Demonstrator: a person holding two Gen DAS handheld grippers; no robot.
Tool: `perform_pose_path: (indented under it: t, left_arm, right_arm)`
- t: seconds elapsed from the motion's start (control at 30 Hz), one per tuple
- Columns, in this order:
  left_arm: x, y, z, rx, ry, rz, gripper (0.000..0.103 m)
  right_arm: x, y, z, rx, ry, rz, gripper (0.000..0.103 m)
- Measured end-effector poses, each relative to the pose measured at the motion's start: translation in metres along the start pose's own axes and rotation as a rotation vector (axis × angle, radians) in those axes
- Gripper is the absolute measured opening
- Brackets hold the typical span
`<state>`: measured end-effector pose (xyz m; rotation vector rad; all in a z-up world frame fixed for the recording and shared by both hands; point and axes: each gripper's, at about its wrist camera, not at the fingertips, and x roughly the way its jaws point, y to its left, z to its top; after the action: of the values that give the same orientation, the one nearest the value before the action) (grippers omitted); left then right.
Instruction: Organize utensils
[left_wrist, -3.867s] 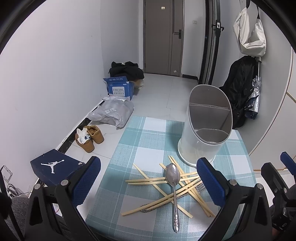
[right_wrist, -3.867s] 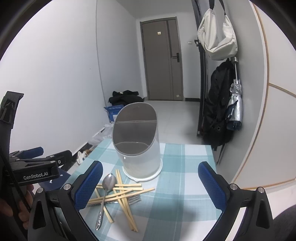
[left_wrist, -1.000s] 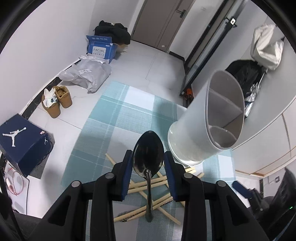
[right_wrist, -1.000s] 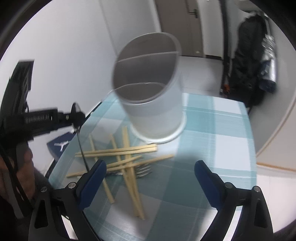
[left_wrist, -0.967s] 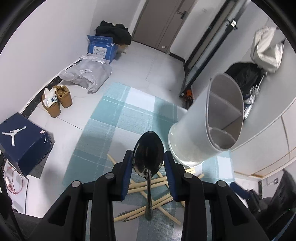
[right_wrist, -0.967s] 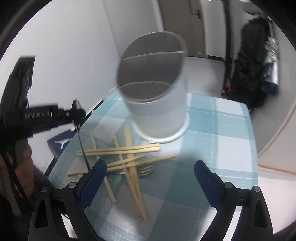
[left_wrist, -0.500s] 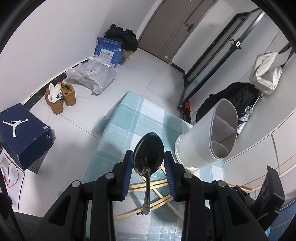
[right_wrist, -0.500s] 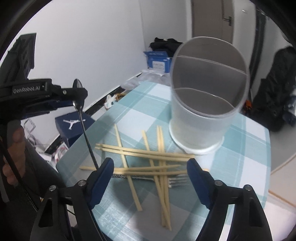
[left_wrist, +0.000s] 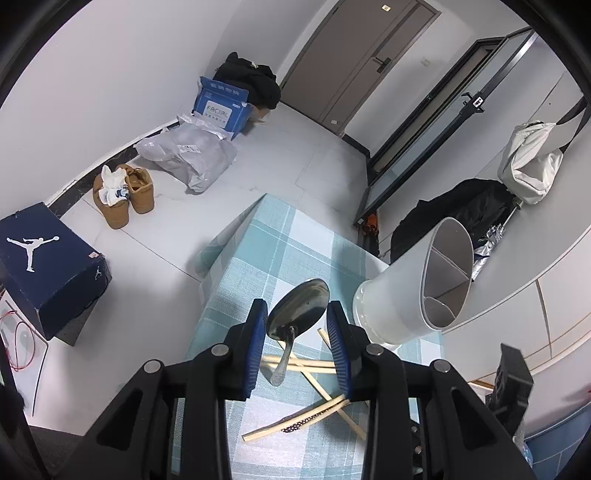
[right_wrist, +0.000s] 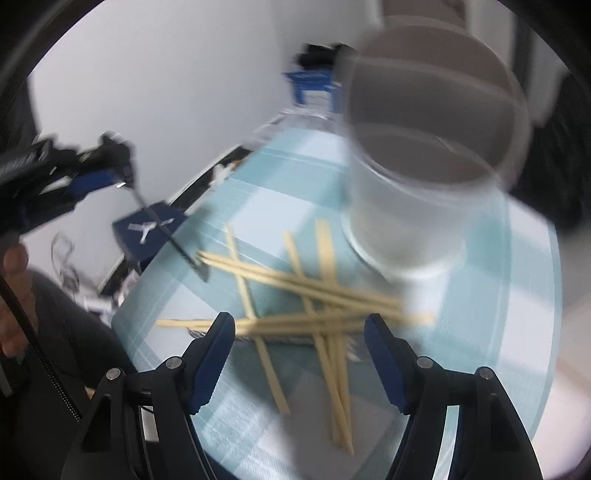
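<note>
The left gripper (left_wrist: 297, 325) clamps a shiny metal spoon (left_wrist: 298, 309) by its bowl, handle hanging below; the right gripper (right_wrist: 300, 350) gapes over chopsticks (right_wrist: 295, 284).

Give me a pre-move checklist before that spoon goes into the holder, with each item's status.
1. Left gripper holds the shiny metal spoon: ok, clamped at the bowl, handle hanging down.
2. Spoon clear of the table: ok, its handle hangs above the pile of wooden chopsticks.
3. White divided utensil holder upright on the teal checked tablecloth: ok.
4. Holder compartments free: ok, nothing visible in either.
5. Right gripper out of the way: ok, open and low over the chopsticks, beside the holder, not above it.
6. Spoon lined up over the holder opening: not ok, it is to the holder's left.
</note>
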<state>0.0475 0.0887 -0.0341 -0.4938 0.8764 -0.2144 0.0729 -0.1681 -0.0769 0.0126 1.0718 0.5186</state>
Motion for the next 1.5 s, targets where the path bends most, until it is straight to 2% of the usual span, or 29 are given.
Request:
perform_pose_path:
  t: [0.13,0.2,0.27,0.37,0.43,0.67,0.83,0.93,1.0,1.07,1.13,1.2,1.33,1.5]
  left_arm:
    - [0.0,-0.005,-0.001,0.024,0.001,-0.01,0.028]
    - [-0.001,-0.005,-0.001,0.028,0.002,-0.011,0.028]
    - [-0.002,-0.006,0.0,0.029,0.002,-0.008,0.028]
    - [-0.001,-0.008,0.0,0.032,0.0,-0.001,0.028]
    - [0.0,-0.009,0.0,0.04,0.007,0.005,0.003]
    - [0.006,-0.01,-0.002,0.038,0.038,-0.016,0.003]
    - [0.023,-0.005,-0.003,0.005,0.108,-0.041,0.003]
    - [0.029,-0.006,-0.007,0.005,0.141,-0.022,0.003]
    - [0.028,-0.007,-0.007,0.007,0.142,-0.015,0.006]
    - [0.027,-0.008,-0.006,0.008,0.138,0.006,0.012]
    - [0.028,-0.008,-0.006,0.008,0.135,0.029,0.039]
    - [0.027,-0.008,-0.006,0.001,0.119,0.052,0.051]
    - [0.035,-0.008,-0.003,0.011,0.141,0.104,0.063]
    - [0.047,-0.01,0.002,0.051,0.179,0.16,0.064]
  right_arm:
    - [0.0,-0.029,-0.007,0.147,0.003,0.005,0.07]
    - [0.0,-0.045,-0.008,0.254,-0.004,0.049,0.068]
    - [0.003,-0.059,-0.011,0.357,-0.007,0.093,0.062]
    - [0.008,-0.072,-0.013,0.45,-0.006,0.138,0.056]
    - [0.01,-0.078,-0.013,0.475,-0.016,0.135,0.053]
    - [0.018,-0.096,-0.023,0.569,0.0,0.15,0.041]
    - [0.021,-0.086,-0.023,0.539,0.005,0.17,0.026]
    - [0.024,-0.076,-0.025,0.503,0.006,0.168,0.021]
    - [0.025,-0.073,-0.026,0.482,0.004,0.147,0.017]
    - [0.029,-0.075,-0.027,0.49,0.004,0.161,0.008]
    - [0.033,-0.083,-0.026,0.518,0.001,0.189,0.008]
    - [0.031,-0.086,-0.025,0.517,-0.014,0.19,0.007]
    - [0.014,-0.089,-0.022,0.485,-0.062,0.154,0.006]
    - [-0.011,-0.096,-0.015,0.448,-0.12,0.058,0.005]
